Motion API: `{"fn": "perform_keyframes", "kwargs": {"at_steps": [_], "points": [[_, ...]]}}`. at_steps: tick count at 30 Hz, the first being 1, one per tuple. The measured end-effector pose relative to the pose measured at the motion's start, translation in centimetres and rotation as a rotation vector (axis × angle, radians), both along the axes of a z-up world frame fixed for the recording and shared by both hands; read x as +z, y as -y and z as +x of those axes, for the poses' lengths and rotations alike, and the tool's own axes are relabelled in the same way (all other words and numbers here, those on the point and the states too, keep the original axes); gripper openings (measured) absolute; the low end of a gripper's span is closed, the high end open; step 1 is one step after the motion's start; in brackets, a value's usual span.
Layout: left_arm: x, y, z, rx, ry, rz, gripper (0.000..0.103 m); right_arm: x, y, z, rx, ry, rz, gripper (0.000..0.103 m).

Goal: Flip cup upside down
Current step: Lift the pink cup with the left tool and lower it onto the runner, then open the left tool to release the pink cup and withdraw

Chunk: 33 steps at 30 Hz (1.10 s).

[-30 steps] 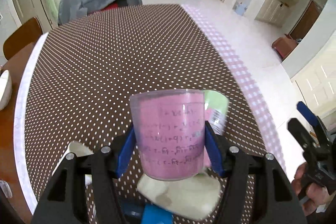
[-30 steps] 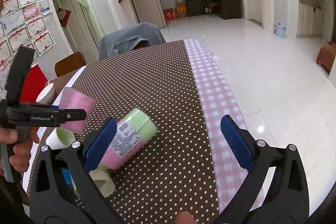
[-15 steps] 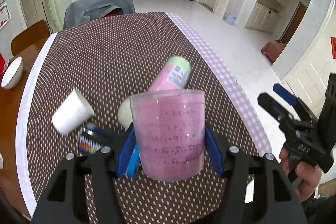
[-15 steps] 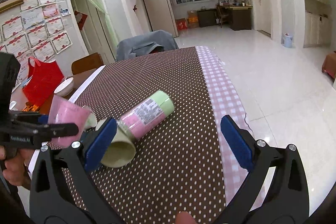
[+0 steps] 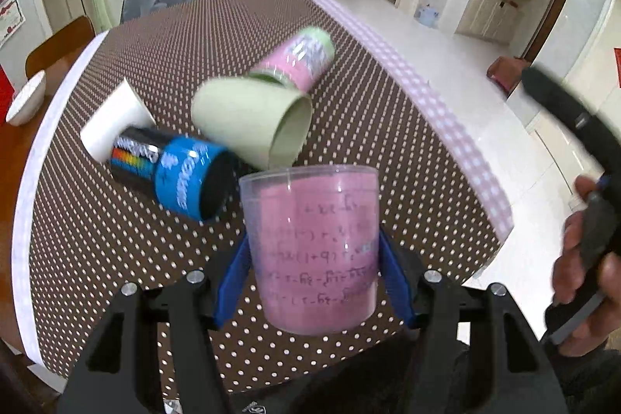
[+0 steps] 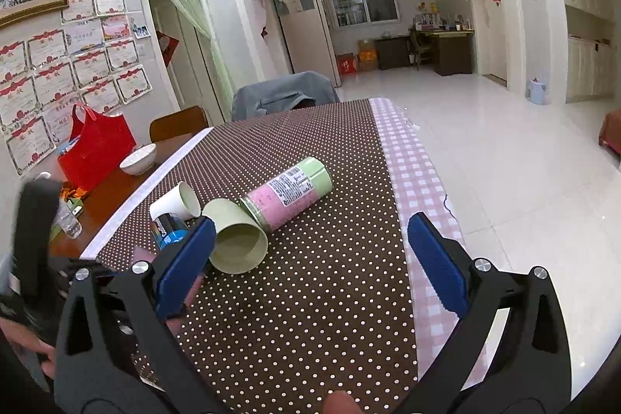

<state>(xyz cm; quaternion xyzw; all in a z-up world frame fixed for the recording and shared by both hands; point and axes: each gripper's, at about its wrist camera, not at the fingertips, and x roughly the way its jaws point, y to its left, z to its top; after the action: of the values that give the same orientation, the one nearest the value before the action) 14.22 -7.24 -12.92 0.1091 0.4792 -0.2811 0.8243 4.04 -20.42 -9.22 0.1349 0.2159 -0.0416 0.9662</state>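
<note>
My left gripper [image 5: 314, 272] is shut on a clear plastic cup with a pink paper liner [image 5: 314, 251]. The cup stands upright between the blue pads, mouth up, held above the near part of the brown polka-dot table [image 5: 155, 258]. My right gripper [image 6: 310, 262] is open and empty above the table's near edge. In the right wrist view only a sliver of the pink cup [image 6: 190, 293] shows behind the left blue pad [image 6: 182, 266].
On the table lie a pale green cup [image 5: 252, 122] [image 6: 236, 239], a pink-and-green can [image 5: 299, 60] [image 6: 287, 192], a blue-and-black can [image 5: 174, 173] [image 6: 169, 231] and a white paper cup [image 5: 116, 122] [image 6: 176, 202], all on their sides. A white bowl [image 6: 137, 159] and a red bag [image 6: 97, 150] stand far left.
My left gripper has pulled back and risen with the pink cup, so the lying cups and cans now show ahead of it. My right gripper has also drawn back.
</note>
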Motion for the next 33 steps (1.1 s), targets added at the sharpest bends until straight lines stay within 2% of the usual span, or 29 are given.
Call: {"fn": "perform_keyframes", "kwargs": {"at_steps": [5,13,15,17,20,25,26,27,33], "points": [[-2.3,0.3,0.7,-0.001,-0.025,0.047,0.061,-0.8,0.4,0.0,-0.003,-0.012,0.015,0.097],[-5.0,1.0,1.7,0.017,-0.019,0.139,0.063,-1.1,0.7,0.0,-0.009,-0.022,0.017,0.097],[-5.5,1.0,1.8,0.014,-0.021,0.164,0.066,-1.1,0.7,0.0,-0.010,-0.024,0.018,0.097],[-5.6,1.2,1.5,0.003,-0.003,0.187,0.076,-1.1,0.7,0.0,-0.009,-0.026,0.017,0.097],[-5.2,0.9,1.1,-0.007,0.026,0.186,0.083,-1.0,0.4,0.0,-0.002,-0.026,0.013,0.097],[-4.3,0.1,0.2,0.012,0.089,0.182,0.084,-0.8,-0.4,0.1,0.018,-0.025,0.003,0.097],[-4.1,-0.1,-0.1,0.018,0.108,0.179,0.088,-0.8,-0.5,0.1,0.021,-0.025,0.001,0.097],[-3.8,-0.2,-0.4,0.023,0.124,0.174,0.097,-0.7,-0.5,0.2,0.023,-0.025,-0.001,0.097],[-2.3,-2.2,-1.9,0.067,0.178,0.128,0.099,-0.1,-1.5,0.3,0.047,-0.016,-0.013,0.097]]}}
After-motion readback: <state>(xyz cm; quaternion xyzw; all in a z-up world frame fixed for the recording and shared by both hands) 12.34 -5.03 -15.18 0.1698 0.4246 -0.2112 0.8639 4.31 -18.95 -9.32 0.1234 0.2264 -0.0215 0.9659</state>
